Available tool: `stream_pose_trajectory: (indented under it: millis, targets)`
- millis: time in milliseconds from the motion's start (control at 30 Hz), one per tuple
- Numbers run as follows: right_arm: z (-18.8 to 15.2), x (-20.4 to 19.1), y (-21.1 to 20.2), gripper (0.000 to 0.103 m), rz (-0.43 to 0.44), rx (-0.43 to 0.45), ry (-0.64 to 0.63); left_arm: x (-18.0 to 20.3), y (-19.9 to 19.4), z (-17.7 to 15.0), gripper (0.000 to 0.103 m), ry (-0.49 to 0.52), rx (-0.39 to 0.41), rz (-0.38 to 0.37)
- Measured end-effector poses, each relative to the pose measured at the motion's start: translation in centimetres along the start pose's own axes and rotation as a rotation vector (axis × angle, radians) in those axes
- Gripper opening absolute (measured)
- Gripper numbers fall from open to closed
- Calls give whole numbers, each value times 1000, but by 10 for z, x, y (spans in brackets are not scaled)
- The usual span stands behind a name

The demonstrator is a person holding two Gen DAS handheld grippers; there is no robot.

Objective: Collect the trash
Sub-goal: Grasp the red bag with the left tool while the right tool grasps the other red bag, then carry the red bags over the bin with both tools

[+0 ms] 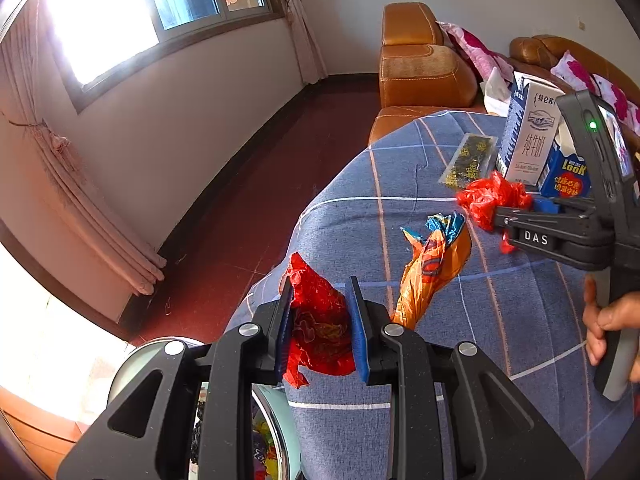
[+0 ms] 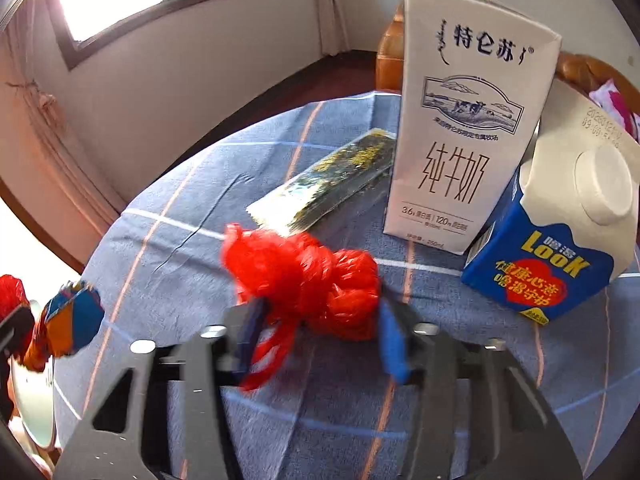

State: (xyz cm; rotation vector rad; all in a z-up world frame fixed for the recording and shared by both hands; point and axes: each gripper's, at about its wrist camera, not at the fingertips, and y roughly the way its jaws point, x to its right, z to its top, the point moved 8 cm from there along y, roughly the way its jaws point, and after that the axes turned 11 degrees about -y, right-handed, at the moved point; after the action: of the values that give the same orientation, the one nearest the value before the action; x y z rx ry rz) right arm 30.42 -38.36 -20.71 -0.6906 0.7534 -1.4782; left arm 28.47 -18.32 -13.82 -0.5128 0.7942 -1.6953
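Note:
My left gripper (image 1: 322, 304) is shut on a crumpled red wrapper (image 1: 320, 328), held just above the edge of the table and over a bin (image 1: 136, 360). To the right, my right gripper (image 1: 516, 210) (image 2: 320, 336) has a bunched red plastic bag (image 2: 304, 276) (image 1: 488, 196) between its blue pads, which press on both sides of it. An orange and blue wrapper (image 1: 436, 264) (image 2: 68, 320) lies on the cloth between the two grippers. A black and gold sachet (image 1: 470, 164) (image 2: 332, 180) lies flat behind the bag.
A tall white milk carton (image 2: 468, 120) (image 1: 528, 136) and a tilted blue carton (image 2: 552, 256) (image 1: 564, 176) stand just behind the right gripper. The table wears a blue checked cloth (image 1: 400, 360). A person's hand (image 1: 608, 320) holds the right gripper's handle. An orange sofa (image 1: 420, 72) stands beyond.

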Motion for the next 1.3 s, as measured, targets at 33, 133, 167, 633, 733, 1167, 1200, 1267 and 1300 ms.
stream_pose_trajectory:
  millis: [33, 133, 167, 633, 733, 1167, 1200, 1267, 1300]
  targets:
    - [-1, -1, -3, 34, -1, 1, -4, -1, -2, 0, 25, -2, 2, -2]
    - [-8, -6, -16, 29, -6, 10, -15, -2, -10, -2, 25, -8, 12, -6]
    - [-10, -7, -22, 28, -4, 18, -17, -2, -12, -2, 25, -7, 16, -5]
    - [-55, -52, -115, 28, -39, 125, -38, -26, -62, -33, 25, -30, 49, 8]
    - [-64, -63, -127, 28, -32, 132, -34, -37, -69, -44, 25, -48, 41, 13]
    - [-81, -118, -147, 28, 8, 145, -65, -77, -94, -77, 25, -122, 40, 32]
    - [-83, -123, -148, 28, 12, 146, -71, -81, -95, -79, 25, -127, 40, 34]
    - [-84, -131, -151, 28, 15, 150, -81, -86, -97, -83, 25, -136, 39, 36]
    - [-85, -134, -152, 28, 17, 152, -85, -89, -98, -84, 25, -140, 39, 38]
